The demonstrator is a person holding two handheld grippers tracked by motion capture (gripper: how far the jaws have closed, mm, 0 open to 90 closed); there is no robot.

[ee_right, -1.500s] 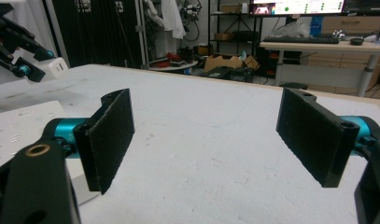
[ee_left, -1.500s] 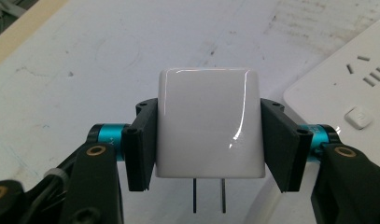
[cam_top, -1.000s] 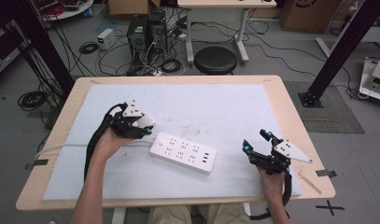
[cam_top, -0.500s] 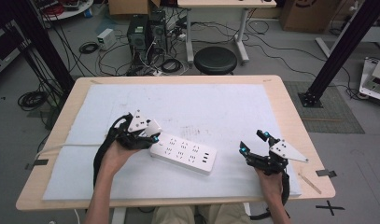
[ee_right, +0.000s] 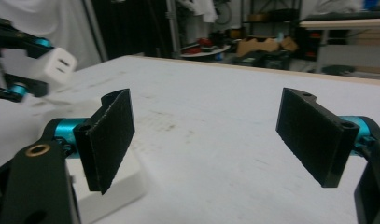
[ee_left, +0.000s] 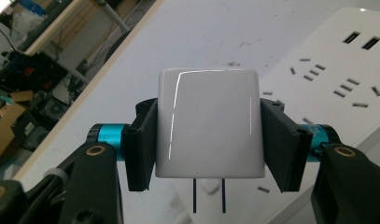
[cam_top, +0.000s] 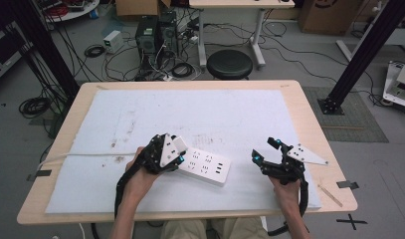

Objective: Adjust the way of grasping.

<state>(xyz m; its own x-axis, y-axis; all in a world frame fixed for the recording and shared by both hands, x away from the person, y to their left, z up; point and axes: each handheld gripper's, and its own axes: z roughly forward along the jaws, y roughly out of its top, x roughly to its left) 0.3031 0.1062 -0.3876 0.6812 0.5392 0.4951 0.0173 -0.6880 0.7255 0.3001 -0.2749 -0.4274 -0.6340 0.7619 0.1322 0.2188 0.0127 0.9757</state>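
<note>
Between the two black pads of the left gripper (ee_left: 208,135) sits a white plug adapter (ee_left: 209,123), clamped on its two flat sides, its two prongs pointing down toward the bottom of the left gripper view. Behind and to the right of it in that view lies the white power strip (ee_left: 337,70), with rows of slotted sockets and a few small ports toward the upper right corner.

In the high view the left gripper (cam_top: 166,153) hangs at the strip's left end, low and left of centre, so the adapter (cam_top: 179,146) is just above the nearest sockets of the power strip (cam_top: 206,166). The strip's long axis runs from there down and to the right (slightly slanted across the frame), and the prongs will probably have to line up with one socket's slots before going in.

The right gripper (cam_top: 265,152) waits well apart at the lower right, jaws wide and empty, seen as such in the right gripper view (ee_right: 211,135). The left hand is by far the nearer. All rests on the white mat (cam_top: 230,109) covering the table (cam_top: 309,114).
</note>
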